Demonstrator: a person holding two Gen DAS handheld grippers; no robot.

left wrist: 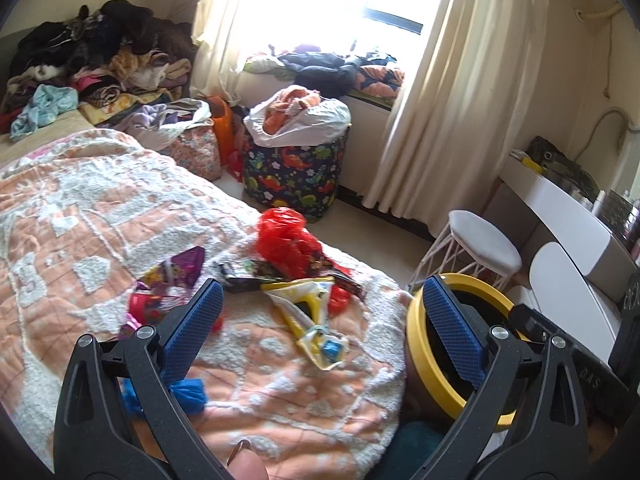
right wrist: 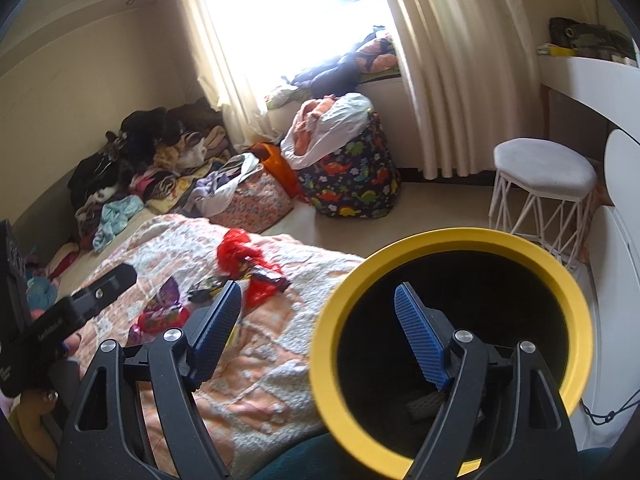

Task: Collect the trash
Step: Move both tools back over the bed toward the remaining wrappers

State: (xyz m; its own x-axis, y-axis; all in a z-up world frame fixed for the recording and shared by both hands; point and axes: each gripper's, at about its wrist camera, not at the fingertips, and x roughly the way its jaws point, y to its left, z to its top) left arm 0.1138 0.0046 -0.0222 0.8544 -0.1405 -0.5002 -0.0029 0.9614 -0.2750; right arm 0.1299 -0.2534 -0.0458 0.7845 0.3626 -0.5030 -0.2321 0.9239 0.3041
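We are looking down on a bed whose peach quilt (left wrist: 100, 220) fills the left and middle of the left wrist frame, with the trash scattered just above the frame's centre. The left gripper (left wrist: 320, 332) is standing with its jaws wide apart and nothing between the pads. The right gripper (right wrist: 320, 336) is also spread wide; one finger is reaching inside the yellow-rimmed bin (right wrist: 560, 280) at the lower right of the right wrist frame and the other is sitting outside the rim. Whether the pads are actually pressing on the bin wall we cannot tell, since the rim is hiding the contact.

The pieces we are judging are all light and limp. The red plastic bag (left wrist: 286, 240) is lying crumpled just above centre; it is probably going to slip and collapse, so we are favouring a pinch on a bunched fold near its top. The yellow wrapper (left wrist: 308, 316), below it, is lying flat and crinkly; a raised edge is the better hold, as flat film is likely to slide off the pads. The purple wrapper (left wrist: 180, 270), left of centre, and the blue scrap (left wrist: 188, 396), at lower left beside the left finger, are looking equally flimsy. The soft quilt is likely to give under a pinch, so snagging its tufts is a risk.
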